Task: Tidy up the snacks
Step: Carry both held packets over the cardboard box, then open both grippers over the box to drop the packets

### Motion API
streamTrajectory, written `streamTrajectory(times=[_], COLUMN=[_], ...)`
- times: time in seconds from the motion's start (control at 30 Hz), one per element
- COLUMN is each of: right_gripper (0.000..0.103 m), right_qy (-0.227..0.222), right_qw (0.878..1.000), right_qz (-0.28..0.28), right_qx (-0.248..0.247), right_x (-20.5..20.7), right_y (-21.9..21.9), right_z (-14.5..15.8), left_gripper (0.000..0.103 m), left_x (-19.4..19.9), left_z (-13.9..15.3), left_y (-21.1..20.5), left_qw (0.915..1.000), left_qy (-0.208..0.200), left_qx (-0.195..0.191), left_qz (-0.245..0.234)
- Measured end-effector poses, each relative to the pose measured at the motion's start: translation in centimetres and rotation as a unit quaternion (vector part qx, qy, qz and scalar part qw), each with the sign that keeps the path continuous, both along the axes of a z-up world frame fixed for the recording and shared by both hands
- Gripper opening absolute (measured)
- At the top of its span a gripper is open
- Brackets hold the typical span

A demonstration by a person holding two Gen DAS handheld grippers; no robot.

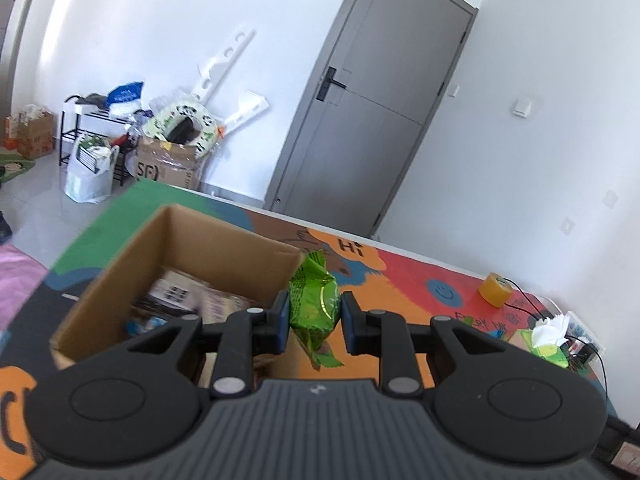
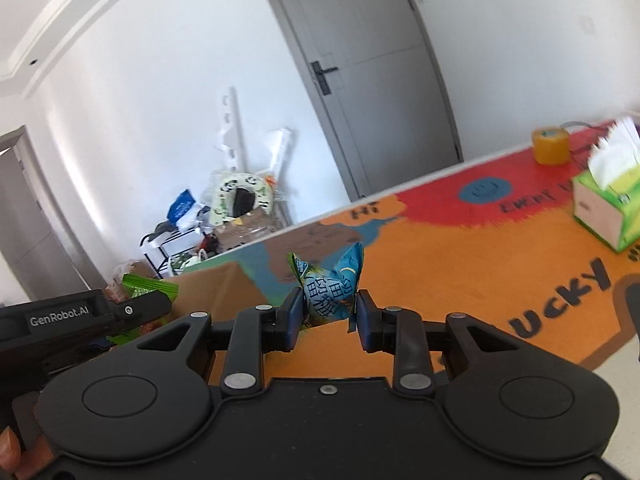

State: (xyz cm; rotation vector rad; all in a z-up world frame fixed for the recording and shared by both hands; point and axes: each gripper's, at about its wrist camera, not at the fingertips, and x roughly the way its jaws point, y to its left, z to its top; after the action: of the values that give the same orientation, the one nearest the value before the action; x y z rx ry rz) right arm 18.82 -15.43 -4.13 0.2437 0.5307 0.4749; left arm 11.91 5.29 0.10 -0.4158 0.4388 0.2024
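My left gripper (image 1: 314, 310) is shut on a green snack packet (image 1: 314, 304), held in the air just over the near right corner of an open cardboard box (image 1: 224, 240). Several packets lie blurred inside the box. My right gripper (image 2: 329, 308) is shut on a small blue snack packet (image 2: 332, 290), lifted above the colourful table mat (image 2: 460, 272). In the right wrist view the left gripper (image 2: 132, 310) shows at the left edge with the green packet (image 2: 148, 286) beside the box (image 2: 216, 292).
A green tissue box (image 2: 608, 208) and a yellow tape roll (image 2: 551, 146) stand on the mat's far right, with black cables (image 1: 528, 300) near them. Beyond the table are a grey door (image 1: 368, 120), boxes and bags on the floor (image 1: 172, 152).
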Motion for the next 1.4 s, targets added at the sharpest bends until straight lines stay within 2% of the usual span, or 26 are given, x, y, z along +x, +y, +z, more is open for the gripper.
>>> streamTrajectory(times=[0.27,0.6,0.73,0.8,1.03,1.17,1.4], right_gripper=[0.029,0.029,0.029,0.029,0.029,0.029,0.03], right_qy=[-0.005,-0.003,-0.002,-0.001,0.0,-0.001,-0.003], right_qw=[0.999,0.998,0.997,0.997,0.996,0.996,0.996], right_qz=[0.034,0.062,0.07,0.072,0.083,0.086,0.082], right_qx=[-0.011,-0.025,-0.032,-0.034,-0.032,-0.032,-0.039], right_x=[-0.4,-0.8,-0.7,-0.7,-0.4,0.1,0.9], right_y=[3.1,6.8,8.0,8.6,10.3,11.3,13.2], right_z=[0.6,0.3,0.3,0.4,0.9,1.3,1.6], left_gripper=[0.025,0.025,0.038,0.05,0.054,0.06,0.062], left_x=[-1.8,-2.3,-2.6,-3.0,-3.9,-4.2,-4.3], left_z=[0.3,-1.1,-1.6,-1.7,-1.4,-1.3,-1.6], left_y=[2.5,5.3,6.8,7.6,9.5,10.5,11.9], left_qw=[0.9999,0.9993,0.9978,0.9971,0.9959,0.9953,0.9937], left_qy=[-0.005,0.015,0.033,0.032,0.024,0.02,0.022], left_qx=[-0.001,-0.02,-0.03,-0.035,-0.042,-0.046,-0.053], left_qz=[0.013,0.028,0.049,0.059,0.077,0.083,0.096])
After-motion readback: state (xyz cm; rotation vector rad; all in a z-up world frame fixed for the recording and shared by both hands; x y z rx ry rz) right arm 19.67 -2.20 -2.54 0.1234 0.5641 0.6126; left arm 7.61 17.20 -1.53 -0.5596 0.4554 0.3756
